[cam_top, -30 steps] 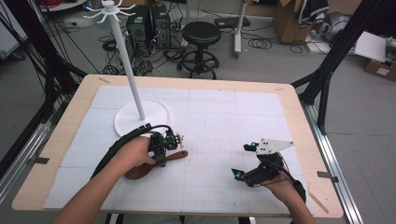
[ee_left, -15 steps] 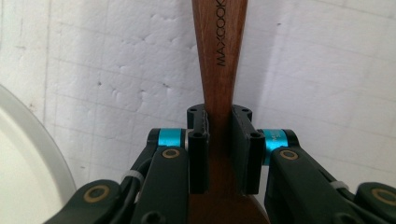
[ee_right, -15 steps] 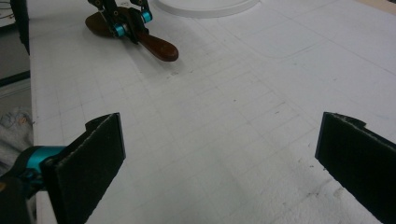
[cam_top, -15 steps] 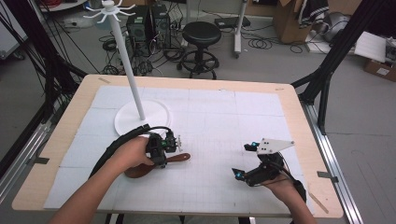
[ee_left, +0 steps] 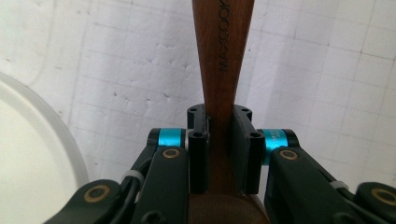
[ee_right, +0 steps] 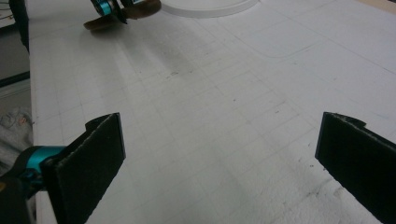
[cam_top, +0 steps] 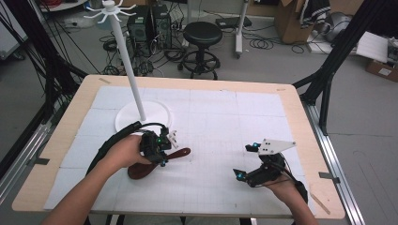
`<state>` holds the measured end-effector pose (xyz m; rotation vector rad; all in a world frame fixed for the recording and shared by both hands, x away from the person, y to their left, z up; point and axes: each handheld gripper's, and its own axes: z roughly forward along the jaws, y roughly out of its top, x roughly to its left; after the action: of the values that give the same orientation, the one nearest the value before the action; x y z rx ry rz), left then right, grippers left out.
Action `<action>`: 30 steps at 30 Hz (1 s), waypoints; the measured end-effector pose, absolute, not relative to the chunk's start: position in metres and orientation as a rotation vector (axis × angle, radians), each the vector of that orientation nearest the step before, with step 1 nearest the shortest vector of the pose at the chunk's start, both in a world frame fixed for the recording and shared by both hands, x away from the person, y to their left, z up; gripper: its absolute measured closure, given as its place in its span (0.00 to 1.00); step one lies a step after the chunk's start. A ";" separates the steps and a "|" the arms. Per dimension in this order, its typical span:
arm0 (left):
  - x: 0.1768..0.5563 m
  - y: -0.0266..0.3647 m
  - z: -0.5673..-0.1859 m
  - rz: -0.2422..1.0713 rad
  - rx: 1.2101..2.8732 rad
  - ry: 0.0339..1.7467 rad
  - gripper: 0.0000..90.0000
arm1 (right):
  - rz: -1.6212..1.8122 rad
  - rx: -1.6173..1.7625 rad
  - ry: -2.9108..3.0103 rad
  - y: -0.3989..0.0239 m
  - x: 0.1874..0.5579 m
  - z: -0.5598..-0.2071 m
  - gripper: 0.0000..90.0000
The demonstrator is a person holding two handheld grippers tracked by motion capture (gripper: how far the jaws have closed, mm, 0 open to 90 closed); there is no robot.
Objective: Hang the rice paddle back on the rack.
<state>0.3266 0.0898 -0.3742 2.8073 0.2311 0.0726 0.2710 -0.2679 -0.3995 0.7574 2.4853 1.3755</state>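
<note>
The wooden spoon (cam_top: 159,161) is in my left gripper (cam_top: 162,146), over the left half of the table (cam_top: 291,101), nearer to the front edge than to the back one. My jaws are narrow and they press on both sides of the handle, close to where it widens into the bowl; in the left gripper view the handle (ee_left: 223,60) runs straight away from me, with some letters printed on it. From the high view the bowl end points toward the front left corner and the handle tip toward the middle of the table. I cannot tell if the bowl touches the white mat or is just above it.

Just behind the spoon stands the white stand (cam_top: 129,70), a thin pole on a round base (cam_top: 159,110), with small hooks at the top. I judge that I am in the step of picking the spoon up, and that it goes to this stand next. For this I must lift it well above the table and turn it so that the handle end reaches a hook, without knocking the pole.

My right gripper (cam_top: 246,161) rests near the front right corner, with its jaws wide apart and nothing between them. Its pads (ee_right: 88,161) hang over bare mat, well apart from the spoon.
</note>
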 end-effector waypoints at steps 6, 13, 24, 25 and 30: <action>0.326 0.096 -0.367 0.080 2.764 0.253 0.87 | 1.376 0.754 2.479 -0.268 0.271 -0.400 0.01; 0.322 0.105 -0.354 0.090 2.689 0.252 0.87 | 1.379 0.757 2.475 -0.269 0.272 -0.399 0.01; 0.320 0.122 -0.335 0.063 2.544 0.279 0.87 | 1.382 0.759 2.478 -0.268 0.272 -0.399 0.01; 0.320 0.124 -0.334 0.058 2.536 0.277 0.87 | 1.383 0.757 2.477 -0.268 0.271 -0.400 0.01; 0.319 0.130 -0.327 0.047 2.481 0.278 0.87 | 1.384 0.759 2.476 -0.269 0.271 -0.399 0.01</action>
<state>0.3186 0.1305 -0.3270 2.4811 0.2781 0.0469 0.2714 -0.2686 -0.3993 0.7586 2.4758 1.3840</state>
